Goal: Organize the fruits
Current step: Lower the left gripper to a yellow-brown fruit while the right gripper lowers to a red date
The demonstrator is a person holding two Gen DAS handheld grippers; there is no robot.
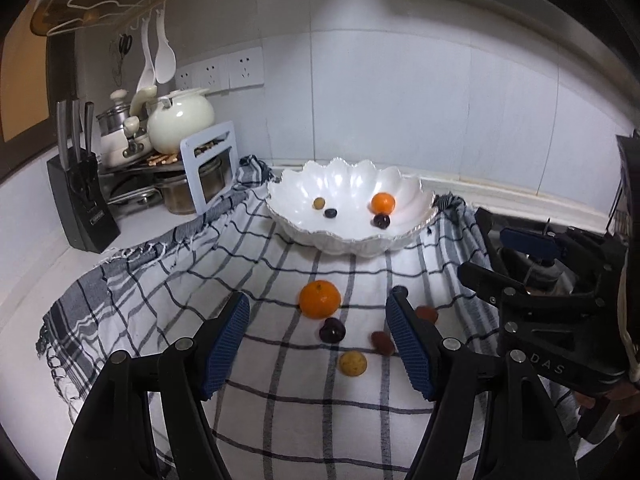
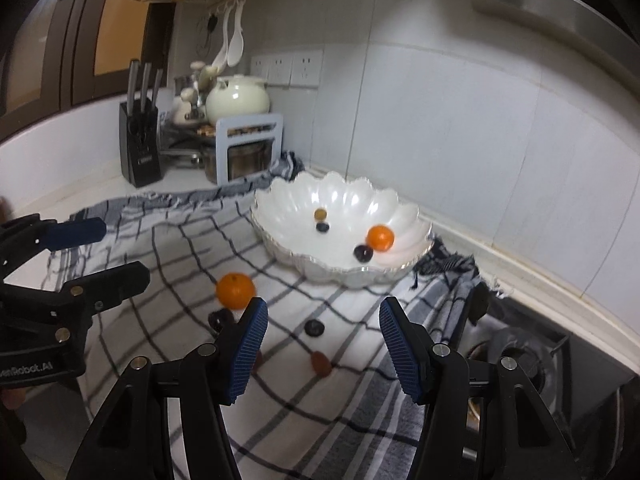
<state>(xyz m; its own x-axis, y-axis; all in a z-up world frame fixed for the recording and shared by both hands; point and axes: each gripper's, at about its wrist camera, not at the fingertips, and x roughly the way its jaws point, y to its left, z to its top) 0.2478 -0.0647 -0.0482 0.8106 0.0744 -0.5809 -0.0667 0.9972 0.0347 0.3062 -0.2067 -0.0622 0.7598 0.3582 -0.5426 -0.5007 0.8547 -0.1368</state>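
Blue ribbed pads point(image 1: 228, 344) of my left gripper point(image 1: 318, 340) fill the near edge of the left wrist view, jaws standing apart with nothing between them. Under it on the checked cloth point(image 1: 180, 280) lie the loose fruits: an orange point(image 1: 320, 298), a dark plum point(image 1: 332, 329), a yellowish small fruit point(image 1: 352, 363) and two reddish dates point(image 1: 380, 342), close together.

My right gripper point(image 2: 322, 346) is likewise parted and empty, over a dark fruit point(image 2: 314, 327) and a reddish one point(image 2: 321, 362).

White scalloped bowl point(image 1: 348, 200) sits at the cloth's far edge near the wall; it already holds an orange point(image 1: 383, 203) and three small fruits, so I judge it to be the collecting place, roughly half filled.

Both grippers tilt downward at the loose group, probably each lining up on a separate piece. Round fruit on soft cloth may roll when nudged.
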